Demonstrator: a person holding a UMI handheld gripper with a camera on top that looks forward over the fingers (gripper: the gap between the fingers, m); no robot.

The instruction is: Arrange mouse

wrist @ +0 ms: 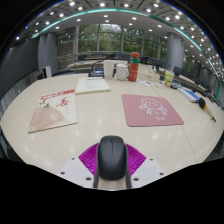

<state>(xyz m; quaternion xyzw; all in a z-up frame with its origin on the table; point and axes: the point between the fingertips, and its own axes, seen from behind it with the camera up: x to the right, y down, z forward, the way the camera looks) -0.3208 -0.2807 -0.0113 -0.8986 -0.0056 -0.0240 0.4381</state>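
A black computer mouse (111,154) sits between my two fingers, its nose pointing away over the pale table (100,120). Both magenta pads (90,157) press against its sides, so my gripper (111,166) is shut on the mouse. Beyond the fingers and to the right lies a pink mouse mat (151,108), flat on the table and apart from the mouse.
A printed booklet (53,110) lies ahead to the left, white sheets (92,85) farther back. Boxes and an orange container (133,64) stand at the table's far side, small items (168,78) and a cable at the right. Windows lie beyond.
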